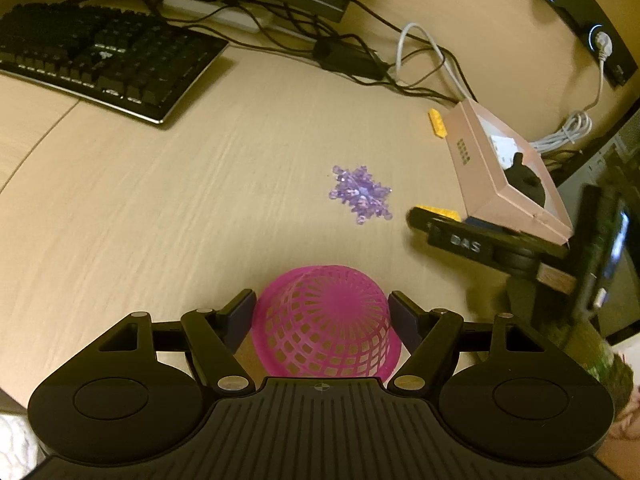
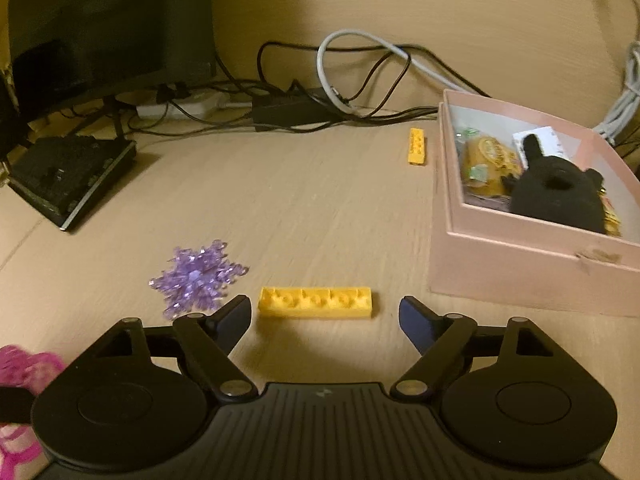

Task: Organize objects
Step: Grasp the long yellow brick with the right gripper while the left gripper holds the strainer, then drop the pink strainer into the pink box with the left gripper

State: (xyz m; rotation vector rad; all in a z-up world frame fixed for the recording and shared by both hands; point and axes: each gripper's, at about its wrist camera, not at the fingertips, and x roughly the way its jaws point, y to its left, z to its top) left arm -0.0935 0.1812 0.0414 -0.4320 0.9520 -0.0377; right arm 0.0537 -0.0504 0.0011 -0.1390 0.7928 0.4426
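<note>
A pink mesh basket lies upside down on the desk between the fingers of my left gripper, whose pads touch its sides. A purple snowflake ornament lies beyond it, also in the right wrist view. My right gripper is open just behind a long yellow brick lying crosswise. A second yellow brick lies farther back, left of a pink box that holds a black object and yellow packets. The right gripper also shows in the left wrist view.
A black keyboard lies at the back left. A monitor base, a power strip and tangled cables run along the back of the desk. The basket edge shows at the lower left of the right wrist view.
</note>
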